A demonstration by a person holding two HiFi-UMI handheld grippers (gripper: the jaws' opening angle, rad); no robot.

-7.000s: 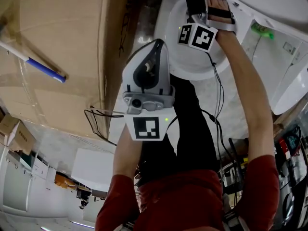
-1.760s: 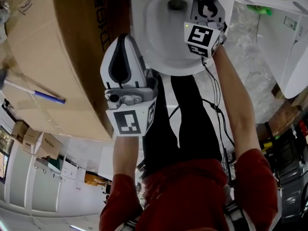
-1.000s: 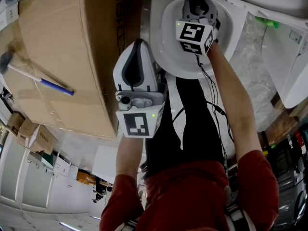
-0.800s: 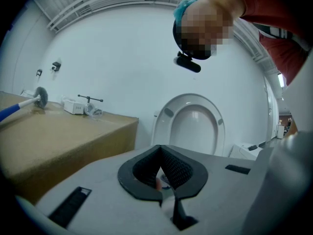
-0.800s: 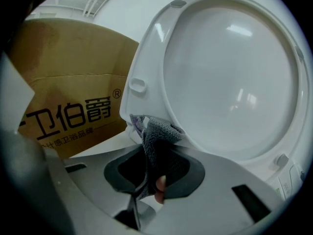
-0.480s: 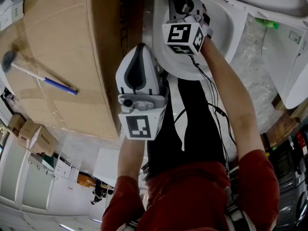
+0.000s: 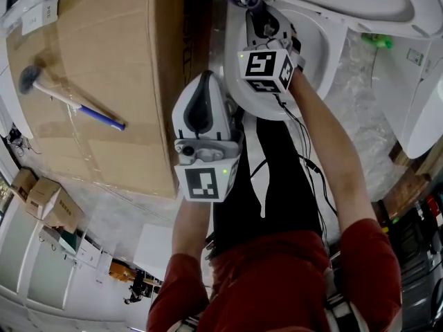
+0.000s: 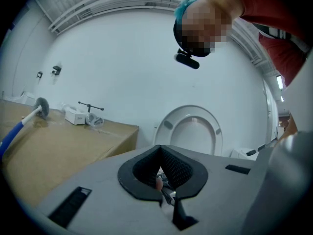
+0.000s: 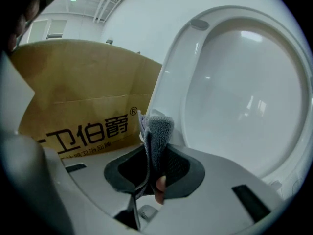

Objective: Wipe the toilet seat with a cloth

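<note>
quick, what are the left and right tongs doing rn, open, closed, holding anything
left tongs: closed, nothing between them.
right tongs: closed on the grey cloth.

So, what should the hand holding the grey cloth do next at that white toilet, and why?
Probably ease the right gripper forward until the folded grey cloth meets the raised white plastic toilet seat, then wipe along its rim. The cloth is clamped between the jaws and sticks out ahead, with the seat's edge just behind it; whether they touch isn't clear.
</note>
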